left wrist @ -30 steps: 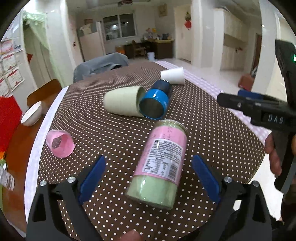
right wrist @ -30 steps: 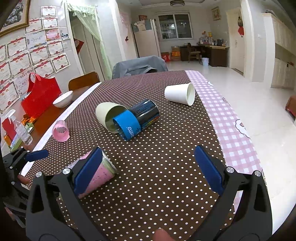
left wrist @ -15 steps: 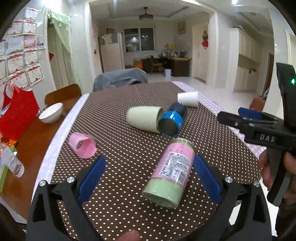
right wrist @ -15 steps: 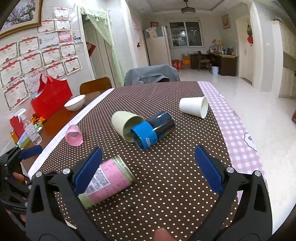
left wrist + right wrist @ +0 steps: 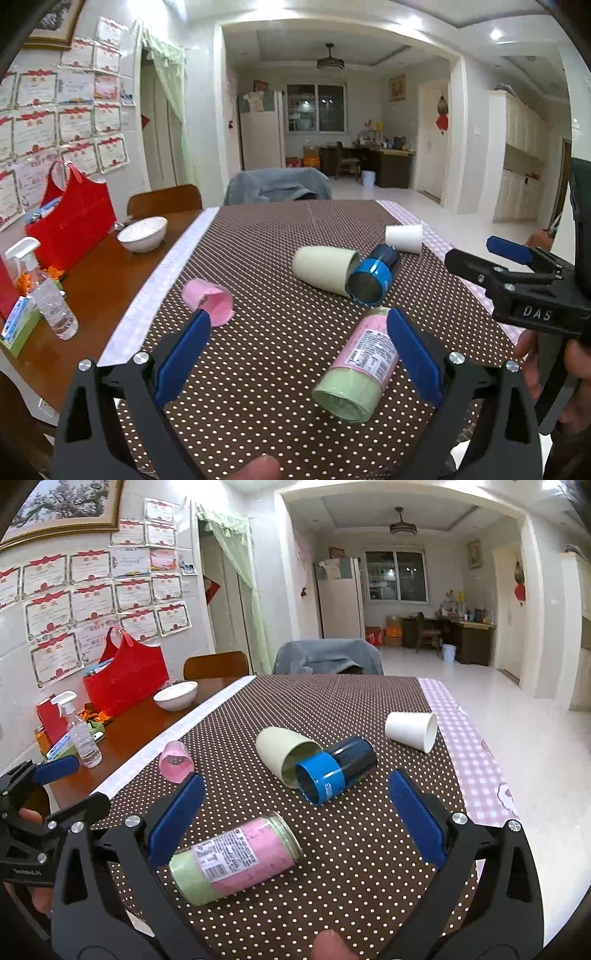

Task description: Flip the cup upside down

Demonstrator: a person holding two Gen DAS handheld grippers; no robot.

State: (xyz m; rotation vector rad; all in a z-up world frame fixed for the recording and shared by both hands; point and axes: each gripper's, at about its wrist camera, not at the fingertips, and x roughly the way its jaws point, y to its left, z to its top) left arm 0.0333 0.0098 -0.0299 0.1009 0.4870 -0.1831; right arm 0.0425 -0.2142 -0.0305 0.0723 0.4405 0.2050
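Observation:
Several cups lie on their sides on the brown dotted tablecloth (image 5: pixel 266 354): a pink and green jar-like cup (image 5: pixel 356 369) (image 5: pixel 236 856) nearest, a cream cup (image 5: pixel 325 270) (image 5: pixel 282 755), a blue cup (image 5: pixel 373 278) (image 5: pixel 334 771) touching the cream one, a white paper cup (image 5: pixel 404 237) (image 5: pixel 412 726) farther right, and a small pink cup (image 5: pixel 208 302) (image 5: pixel 175 762) at the left. My left gripper (image 5: pixel 295 354) is open and empty above the near table edge. My right gripper (image 5: pixel 291 819) is open and empty; it also shows at the right of the left wrist view (image 5: pixel 517 273).
On the bare wood at the left stand a white bowl (image 5: pixel 142 233) (image 5: pixel 175 695), a red bag (image 5: pixel 72 225) (image 5: pixel 125 677) and a spray bottle (image 5: pixel 48 299) (image 5: pixel 79 734). A chair with a grey cover (image 5: pixel 277 184) stands behind the table. The pink checked table edge (image 5: pixel 476 753) is at the right.
Both grippers have pulled back and risen away from the cups. The cups have not moved. Both grippers stay open.

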